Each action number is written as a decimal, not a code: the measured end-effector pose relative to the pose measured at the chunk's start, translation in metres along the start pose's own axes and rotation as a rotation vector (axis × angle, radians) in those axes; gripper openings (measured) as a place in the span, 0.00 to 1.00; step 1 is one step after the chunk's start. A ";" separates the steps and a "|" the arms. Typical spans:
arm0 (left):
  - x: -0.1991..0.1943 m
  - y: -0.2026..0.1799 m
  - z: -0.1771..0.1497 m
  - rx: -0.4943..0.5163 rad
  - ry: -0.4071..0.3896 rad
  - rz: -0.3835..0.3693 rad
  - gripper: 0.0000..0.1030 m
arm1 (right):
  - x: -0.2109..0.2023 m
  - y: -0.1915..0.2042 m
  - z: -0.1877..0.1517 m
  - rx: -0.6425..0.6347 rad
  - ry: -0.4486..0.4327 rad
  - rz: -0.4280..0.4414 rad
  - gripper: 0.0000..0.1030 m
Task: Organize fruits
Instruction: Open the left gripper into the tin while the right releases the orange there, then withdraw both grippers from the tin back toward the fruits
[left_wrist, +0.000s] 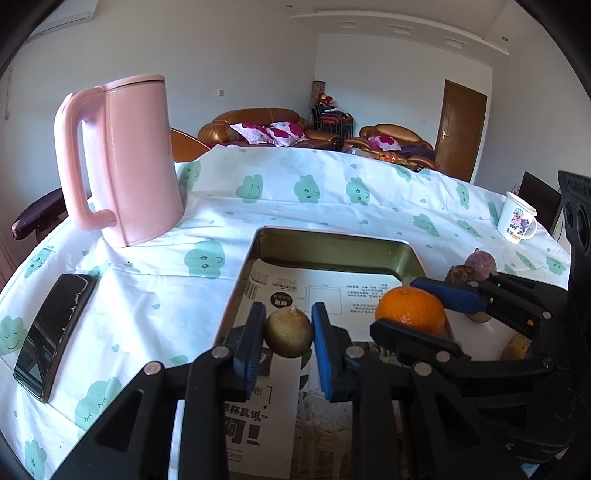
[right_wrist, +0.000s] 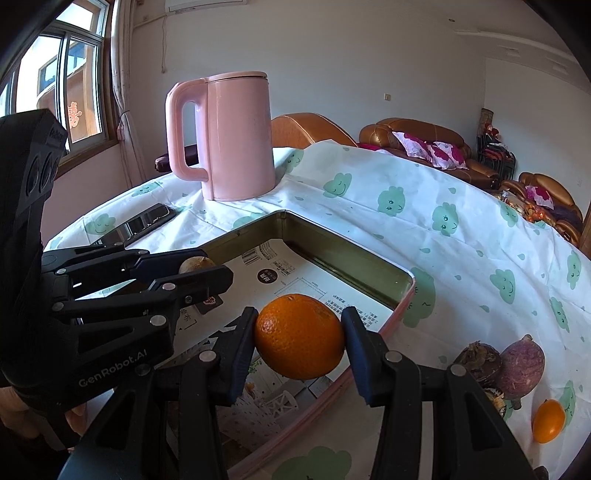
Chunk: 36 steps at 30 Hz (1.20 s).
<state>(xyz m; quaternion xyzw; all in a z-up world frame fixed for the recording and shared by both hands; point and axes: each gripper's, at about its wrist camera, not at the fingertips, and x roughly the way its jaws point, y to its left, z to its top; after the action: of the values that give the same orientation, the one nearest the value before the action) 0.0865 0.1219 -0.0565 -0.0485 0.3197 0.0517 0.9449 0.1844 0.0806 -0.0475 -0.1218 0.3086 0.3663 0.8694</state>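
Here, at the far left of my left wrist view, one dark phone (left_wrist: 55, 332) lies flat on the cloud-print cloth covering the worktop (left_wrist: 332, 192), and one pink kettle (left_wrist: 122, 158) stands upright above it in the upper left. Lower centre, my left fingers (left_wrist: 289, 332) are closed on one small yellow-brown fruit (left_wrist: 289, 332), a pad pressed against each side, held over the paper-lined metal tray (left_wrist: 332, 243). Just right of that, my right fingers (right_wrist: 300, 336) grip one orange (right_wrist: 300, 336) in the same way, also over the tray, near its right-hand rim. Further right, outside the tray, three more fruits rest on the cloth in the lower right of my right wrist view: one brownish wrinkled fruit (right_wrist: 478, 363) touching one purple fruit (right_wrist: 521, 369), and one small orange fruit (right_wrist: 548, 421) just below them. At the right edge of the left view stands one white printed mug (left_wrist: 517, 221).
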 end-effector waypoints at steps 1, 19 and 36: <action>0.000 0.000 0.000 -0.001 -0.003 0.006 0.26 | 0.000 0.000 0.000 0.001 -0.001 -0.001 0.48; -0.055 -0.048 -0.006 0.031 -0.200 -0.075 0.90 | -0.109 -0.060 -0.051 0.131 -0.154 -0.169 0.67; -0.021 -0.178 -0.026 0.238 -0.021 -0.281 0.84 | -0.162 -0.149 -0.129 0.399 -0.156 -0.363 0.67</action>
<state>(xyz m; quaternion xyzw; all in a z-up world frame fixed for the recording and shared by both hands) 0.0772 -0.0591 -0.0539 0.0201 0.3036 -0.1183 0.9452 0.1450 -0.1718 -0.0488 0.0271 0.2798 0.1447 0.9487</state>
